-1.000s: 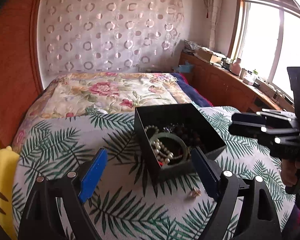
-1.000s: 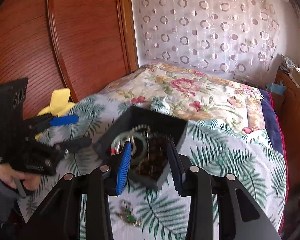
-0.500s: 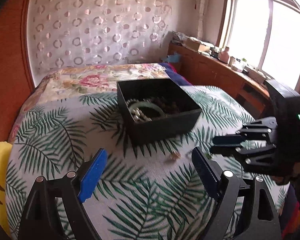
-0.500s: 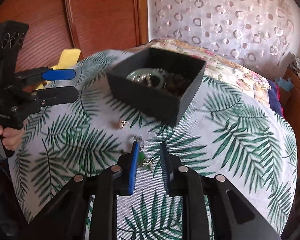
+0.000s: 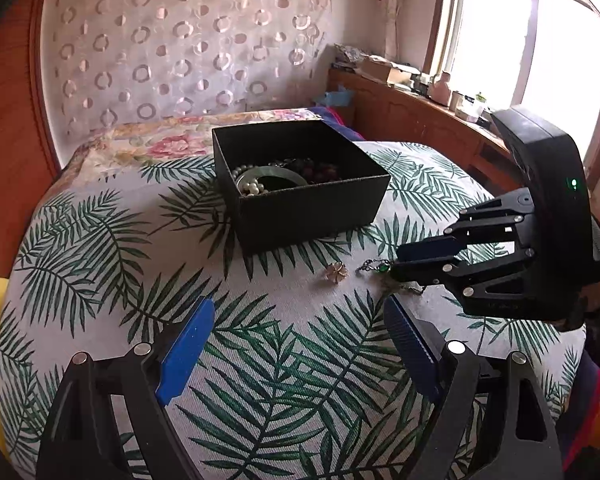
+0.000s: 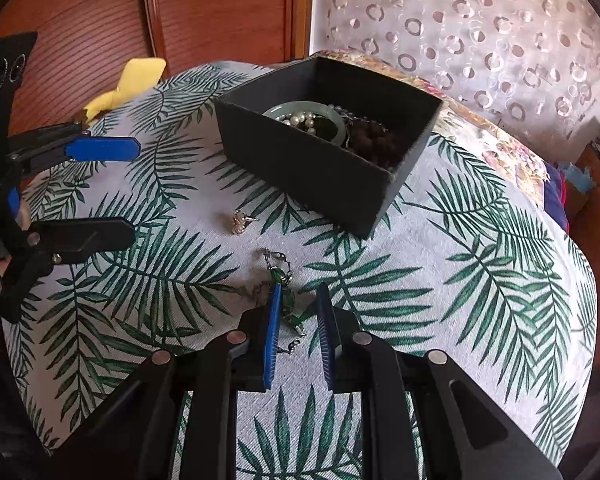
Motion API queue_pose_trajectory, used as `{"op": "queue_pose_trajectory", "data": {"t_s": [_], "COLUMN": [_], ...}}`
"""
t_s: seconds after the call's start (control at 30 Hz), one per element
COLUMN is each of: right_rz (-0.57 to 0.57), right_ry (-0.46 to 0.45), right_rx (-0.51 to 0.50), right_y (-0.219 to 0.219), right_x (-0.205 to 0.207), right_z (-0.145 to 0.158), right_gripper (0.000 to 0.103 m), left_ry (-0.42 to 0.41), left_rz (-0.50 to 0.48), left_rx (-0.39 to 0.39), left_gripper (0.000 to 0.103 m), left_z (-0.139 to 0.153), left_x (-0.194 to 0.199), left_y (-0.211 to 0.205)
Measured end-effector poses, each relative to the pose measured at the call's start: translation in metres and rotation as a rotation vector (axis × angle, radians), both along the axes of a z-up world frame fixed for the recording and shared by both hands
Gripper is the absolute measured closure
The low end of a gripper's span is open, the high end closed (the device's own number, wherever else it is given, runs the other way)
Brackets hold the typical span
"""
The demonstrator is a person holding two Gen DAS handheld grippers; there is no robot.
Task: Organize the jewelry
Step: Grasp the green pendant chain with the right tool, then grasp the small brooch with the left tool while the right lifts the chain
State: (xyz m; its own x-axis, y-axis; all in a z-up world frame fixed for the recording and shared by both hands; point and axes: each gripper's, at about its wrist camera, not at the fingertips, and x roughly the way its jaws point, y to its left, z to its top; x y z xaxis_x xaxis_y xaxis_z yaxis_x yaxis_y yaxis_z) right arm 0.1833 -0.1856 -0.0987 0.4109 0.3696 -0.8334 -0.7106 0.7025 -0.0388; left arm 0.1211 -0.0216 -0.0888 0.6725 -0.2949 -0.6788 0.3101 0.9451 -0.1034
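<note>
**Right gripper straddles green-stone chain on the palm-leaf bedspread**

A palm-leaf bedspread (image 5: pixel 100 248) covers the bed and carries everything else; a floral quilt (image 5: pixel 168 144) lies past it toward the curtain with ring pattern (image 5: pixel 180 40). A wooden wardrobe (image 6: pixel 100 20) stands to one side, a yellow cloth (image 6: pixel 128 84) beside it at the bed's edge.

The black jewelry box (image 5: pixel 312 212) sits open on the bedspread. Inside it lie a pale green bangle (image 6: pixel 340 128), a strand of pearls (image 6: pixel 300 120) resting across the bangle, and dark brown beads (image 6: pixel 376 142) toward the other side.

The left gripper (image 5: pixel 296 344) hovers above the bedspread with its blue-padded fingers spread wide and nothing between them, aimed toward the box.

The right gripper (image 6: pixel 300 320) is low over the cloth, just in front of the box. Its fingers are parted by a narrow gap, one on each side of a silver chain with green stones (image 6: pixel 286 300). The chain lies on the bedspread and runs out ahead of the fingertips toward the box; the left pad appears to touch it, while the right pad stands clear, so it is not yet pinched.

A small gold-toned earring (image 6: pixel 240 222) lies on the cloth between the chain and the box, apart from both; in the left wrist view it (image 5: pixel 336 271) sits just left of the chain's free end.
</note>
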Motion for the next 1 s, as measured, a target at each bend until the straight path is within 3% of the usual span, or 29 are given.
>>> {"op": "queue_pose_trajectory", "data": {"t_s": [0.13, 0.3, 0.47, 0.53, 0.7, 0.93, 1.0], "right_rz": [0.023, 0.01, -0.033, -0.046, -0.072, -0.095, -0.096], "right_ry": [0.01, -0.028, -0.069, -0.083, -0.093, -0.097, -0.096], "right_rx": [-0.004, -0.007, 0.053, 0.061, 0.086, 0.11, 0.113], "right_y": [0.003, 0.0, -0.019, -0.026, -0.042, -0.049, -0.05], "right_x": [-0.002, -0.008, -0.01, -0.009, -0.005, -0.006, -0.006], "right_z": [0.001, 0.004, 0.02, 0.027, 0.037, 0.037, 0.036], "right_gripper": [0.096, 0.096, 0.096, 0.096, 0.096, 0.096, 0.096], "left_ry": [0.005, 0.043, 0.061, 0.065, 0.09, 0.079, 0.079], "left_rz": [-0.004, -0.002, -0.017, -0.028, -0.059, -0.054, -0.054], "left_rx": [0.006, 0.022, 0.04, 0.043, 0.053, 0.101, 0.093], "left_gripper": [0.02, 0.02, 0.02, 0.027, 0.058, 0.069, 0.089], "left_z": [0.0, -0.006, -0.01, -0.011, -0.018, -0.021, -0.02], "left_x": [0.002, 0.012, 0.022, 0.026, 0.037, 0.047, 0.047], "left_y": [-0.001, -0.007, -0.018, -0.023, -0.036, -0.047, -0.047]}}
